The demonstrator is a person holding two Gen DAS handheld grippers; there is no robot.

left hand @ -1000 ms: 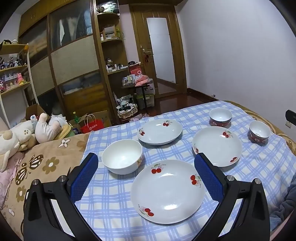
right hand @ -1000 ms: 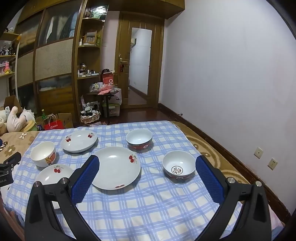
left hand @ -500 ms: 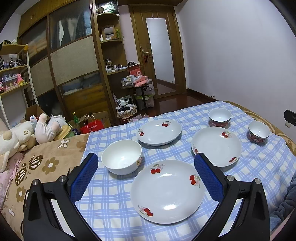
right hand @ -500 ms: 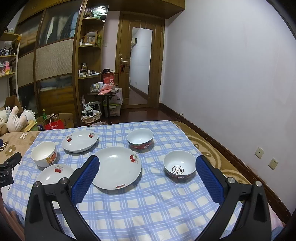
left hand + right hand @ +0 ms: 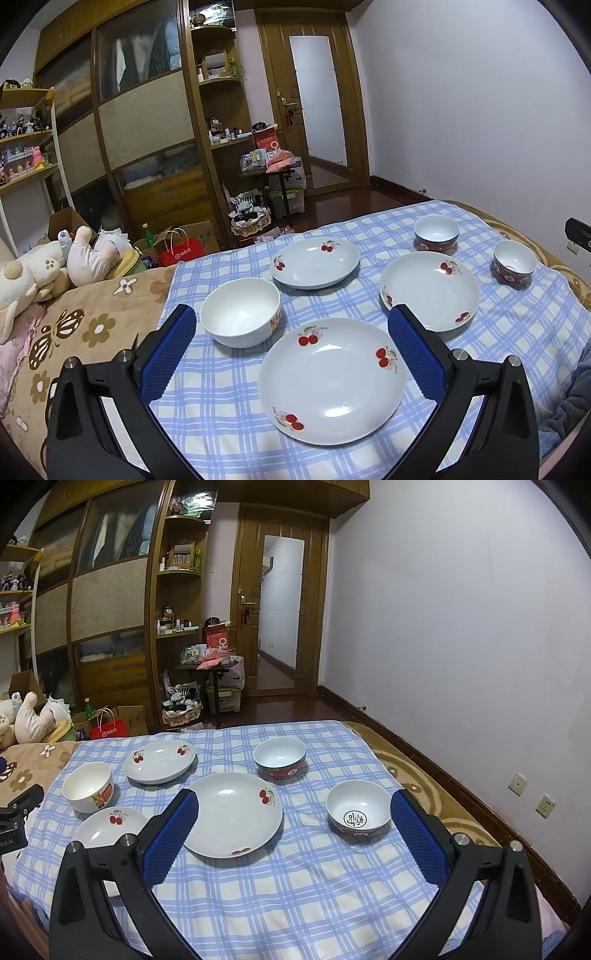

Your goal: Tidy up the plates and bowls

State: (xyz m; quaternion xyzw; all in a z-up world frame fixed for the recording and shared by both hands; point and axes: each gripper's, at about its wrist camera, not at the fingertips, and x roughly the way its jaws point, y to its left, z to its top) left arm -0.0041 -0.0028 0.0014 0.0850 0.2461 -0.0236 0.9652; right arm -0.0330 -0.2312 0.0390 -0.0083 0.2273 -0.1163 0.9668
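Three white cherry-print plates lie on a blue checked cloth [image 5: 221, 424]: a near plate [image 5: 332, 380], a far plate [image 5: 314, 262] and a right plate [image 5: 430, 290]. A plain white bowl [image 5: 240, 312] sits left of them. Two red-sided bowls stand at the far right, one [image 5: 436, 232] behind the other [image 5: 514, 262]. My left gripper [image 5: 291, 312] hovers open above the near plate, holding nothing. My right gripper [image 5: 294, 795] is open and empty too, over the cloth between the large plate [image 5: 232, 814] and the red bowl with a black mark [image 5: 358, 810].
The cloth covers a bed with a brown flowered blanket [image 5: 74, 332] and plush toys [image 5: 55, 266] at the left. A carpet edge [image 5: 424, 775] and wall sockets [image 5: 517, 784] lie to the right. Wardrobe, shelves and a door stand beyond the bed's far end.
Both views drift only very slightly. Nothing on the cloth has moved and both grippers stay open.
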